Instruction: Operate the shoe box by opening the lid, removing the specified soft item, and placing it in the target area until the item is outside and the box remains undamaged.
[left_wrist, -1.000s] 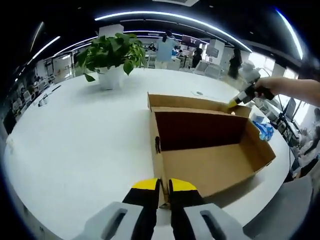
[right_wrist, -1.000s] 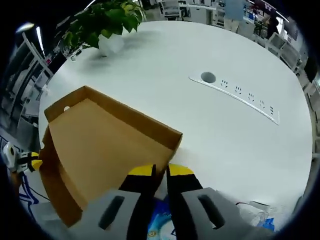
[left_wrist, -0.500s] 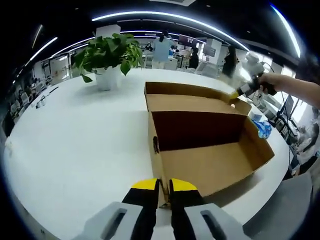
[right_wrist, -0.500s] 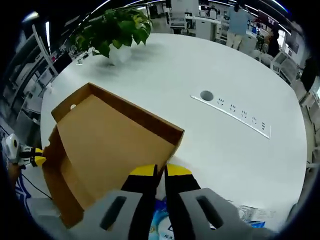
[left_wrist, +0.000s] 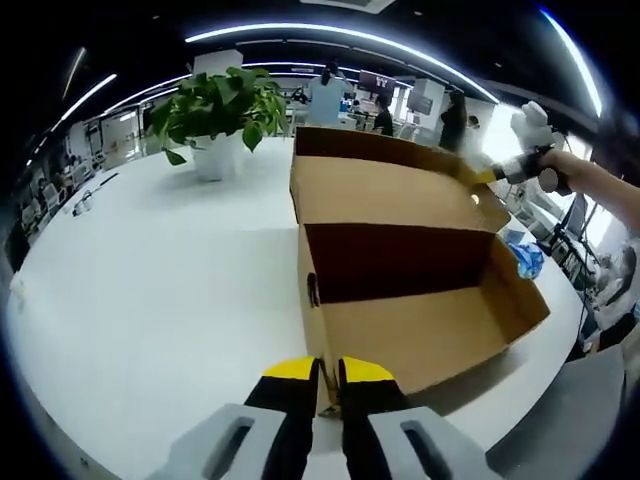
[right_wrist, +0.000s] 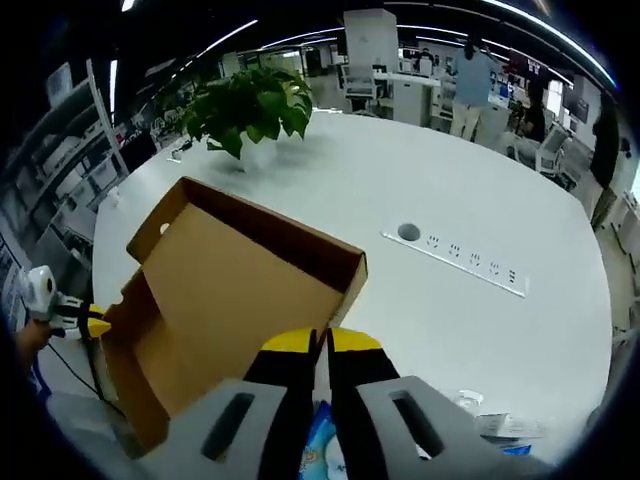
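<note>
Our left gripper (left_wrist: 328, 372) clamped on the shoe box (left_wrist: 420, 330) near wall, only this view shows its empty inside, our right gripper (right_wrist: 319, 345) pinched on the raised lid (right_wrist: 235, 290) edge, white table (right_wrist: 480, 320) with its socket strip beyond, potted plant (left_wrist: 222, 110) farthest.

A potted plant (left_wrist: 222, 112) stands on the white table (left_wrist: 150, 270) near a socket strip (right_wrist: 458, 263).
</note>
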